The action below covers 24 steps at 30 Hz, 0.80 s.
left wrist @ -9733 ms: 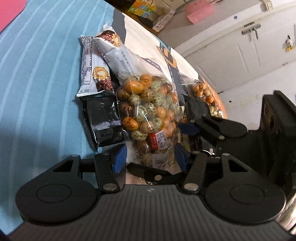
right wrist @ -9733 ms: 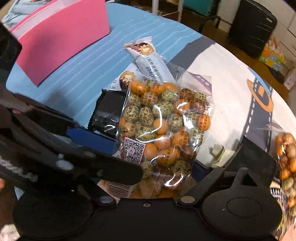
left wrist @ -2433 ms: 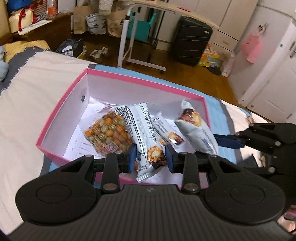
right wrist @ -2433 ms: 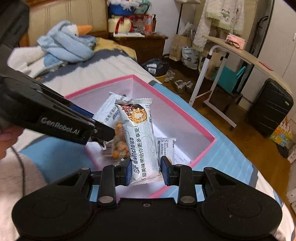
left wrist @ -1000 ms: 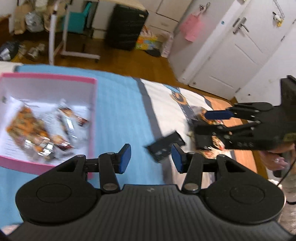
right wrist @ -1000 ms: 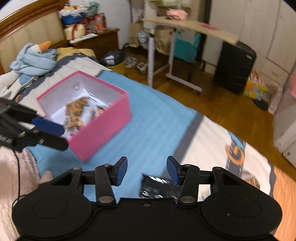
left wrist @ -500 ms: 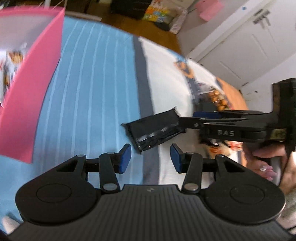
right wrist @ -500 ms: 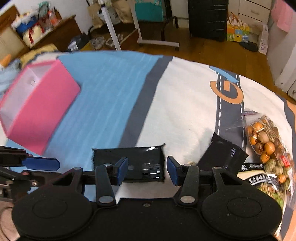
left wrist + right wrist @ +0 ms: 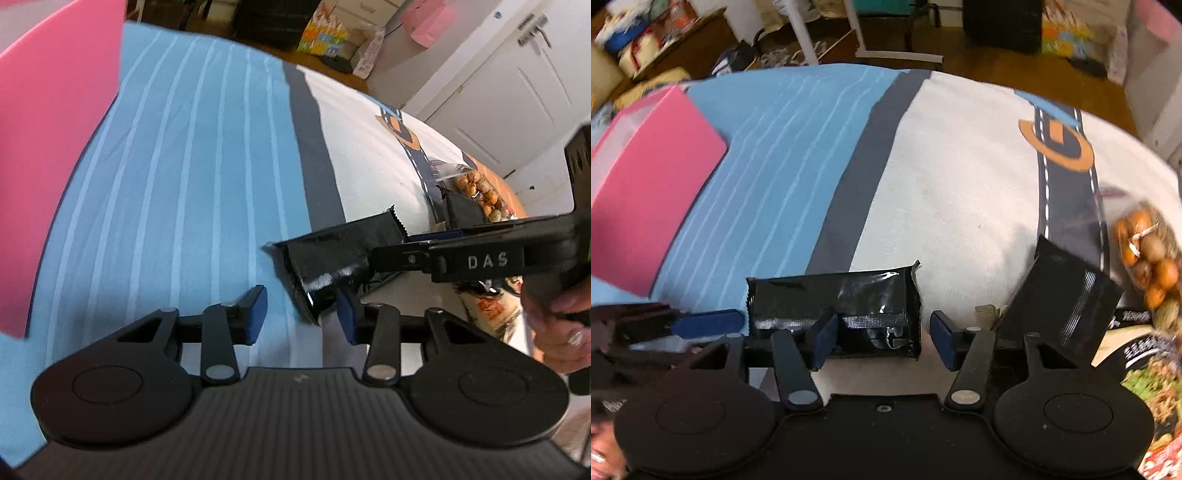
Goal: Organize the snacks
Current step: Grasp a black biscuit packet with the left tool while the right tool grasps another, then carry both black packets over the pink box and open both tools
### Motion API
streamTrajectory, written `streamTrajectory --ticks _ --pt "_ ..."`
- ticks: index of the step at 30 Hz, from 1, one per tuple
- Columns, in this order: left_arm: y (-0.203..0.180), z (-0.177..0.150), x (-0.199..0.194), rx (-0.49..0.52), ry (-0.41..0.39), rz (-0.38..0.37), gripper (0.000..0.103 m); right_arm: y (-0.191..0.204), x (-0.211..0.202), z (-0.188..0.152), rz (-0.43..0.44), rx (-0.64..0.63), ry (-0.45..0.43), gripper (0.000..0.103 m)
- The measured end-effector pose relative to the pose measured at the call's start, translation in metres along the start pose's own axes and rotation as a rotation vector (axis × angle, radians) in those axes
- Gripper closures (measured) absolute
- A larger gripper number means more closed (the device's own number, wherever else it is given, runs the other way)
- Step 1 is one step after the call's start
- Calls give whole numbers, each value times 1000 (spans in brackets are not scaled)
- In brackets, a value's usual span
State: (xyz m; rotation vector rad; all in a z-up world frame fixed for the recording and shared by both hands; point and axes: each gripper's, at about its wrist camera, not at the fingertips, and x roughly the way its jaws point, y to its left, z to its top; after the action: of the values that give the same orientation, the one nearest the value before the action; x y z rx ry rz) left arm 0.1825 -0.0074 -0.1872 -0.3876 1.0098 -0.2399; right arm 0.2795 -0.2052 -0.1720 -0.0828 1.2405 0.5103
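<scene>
Right wrist view: my right claw (image 9: 882, 338) is spread wide around a black snack packet (image 9: 834, 314) lying on the bed cover (image 9: 960, 192), not gripping it. My left claw (image 9: 301, 314) hangs open beside it. The pink box (image 9: 646, 184) sits far left.

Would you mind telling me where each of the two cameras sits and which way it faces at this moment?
Left wrist: sits behind the left gripper, looking along its open fingers over the striped blue bedspread at the black snack packet; the right gripper and the person's hand reach in from the right.
Right wrist: sits behind the right gripper, looking down past its open fingers at that packet, a second black packet and the pink box; the left gripper enters lower left.
Both share the nearer packet, box, bedspread.
</scene>
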Motion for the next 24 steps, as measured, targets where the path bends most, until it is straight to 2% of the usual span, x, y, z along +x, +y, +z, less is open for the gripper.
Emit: streamTrajectory --ticks 2,3,5,12,17,24 --pt "-4 0 2 29 -15 -4 74 1 1 -1 8 -6 -6 43" --pt "-5 -1 3 37 -15 -19 75 2 0 -2 16 -6 -8 48" --pt "-5 -2 3 42 -22 -20 75 2 -1 -3 12 4 -9 49" --pt "-9 0 -5 35 12 -52 74 -1 -7 -8 25 91 24 52" --pt "-20 -7 -19 98 52 -22 67 7 -12 -16 25 158 75 50" --pt "-30 -18 -40 153 84 1 67 25 -29 -31 5 154 75 49"
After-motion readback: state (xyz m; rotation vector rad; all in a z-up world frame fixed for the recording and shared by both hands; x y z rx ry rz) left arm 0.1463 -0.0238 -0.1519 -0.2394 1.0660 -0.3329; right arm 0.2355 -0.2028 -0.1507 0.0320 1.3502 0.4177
